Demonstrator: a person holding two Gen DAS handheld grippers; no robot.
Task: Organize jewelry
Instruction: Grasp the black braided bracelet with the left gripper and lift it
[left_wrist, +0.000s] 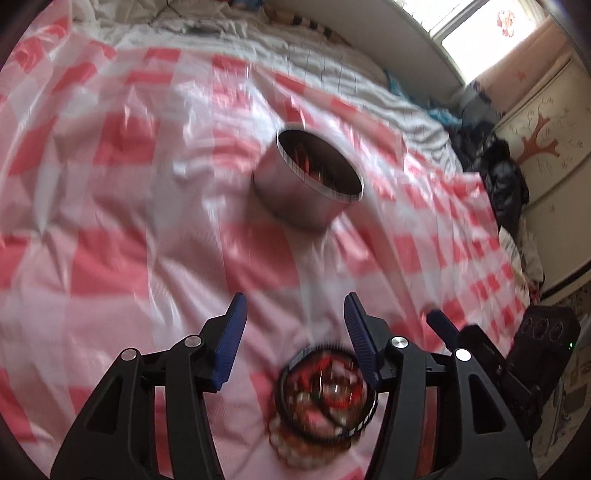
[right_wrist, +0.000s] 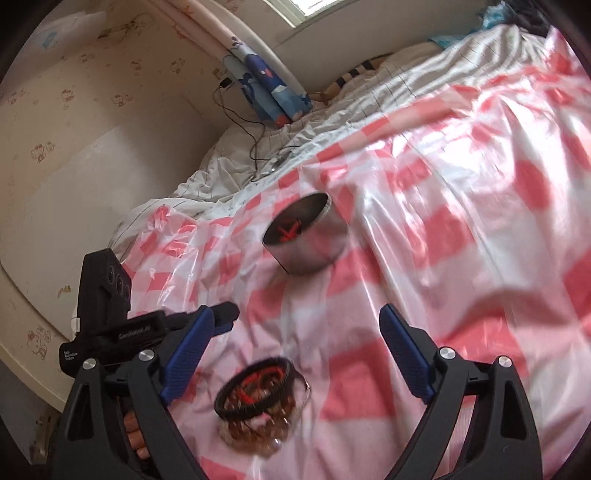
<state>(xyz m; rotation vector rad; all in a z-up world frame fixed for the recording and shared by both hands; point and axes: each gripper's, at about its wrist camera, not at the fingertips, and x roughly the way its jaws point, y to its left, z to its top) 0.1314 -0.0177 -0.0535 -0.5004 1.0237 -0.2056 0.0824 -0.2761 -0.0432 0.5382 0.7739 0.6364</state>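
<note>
A round metal tin (left_wrist: 314, 181) stands open on the pink checked plastic sheet (left_wrist: 129, 221), with something red inside; it also shows in the right wrist view (right_wrist: 308, 236). A clear jar with a black ribbed rim (left_wrist: 325, 395) holds beaded bracelets and red cord; it sits near the bottom of both views (right_wrist: 258, 402). My left gripper (left_wrist: 295, 332) is open, its right finger beside the jar's rim. My right gripper (right_wrist: 295, 350) is open and empty, above the jar. The left gripper's body shows in the right wrist view (right_wrist: 110, 317). Both views are blurred.
The sheet lies over a bed with white rumpled bedding (right_wrist: 229, 166). A cable (right_wrist: 251, 133) and a blue patterned cloth (right_wrist: 269, 88) lie at the bed's head. Dark clothes (left_wrist: 502, 173) are piled by a cupboard (left_wrist: 546, 147) on the right.
</note>
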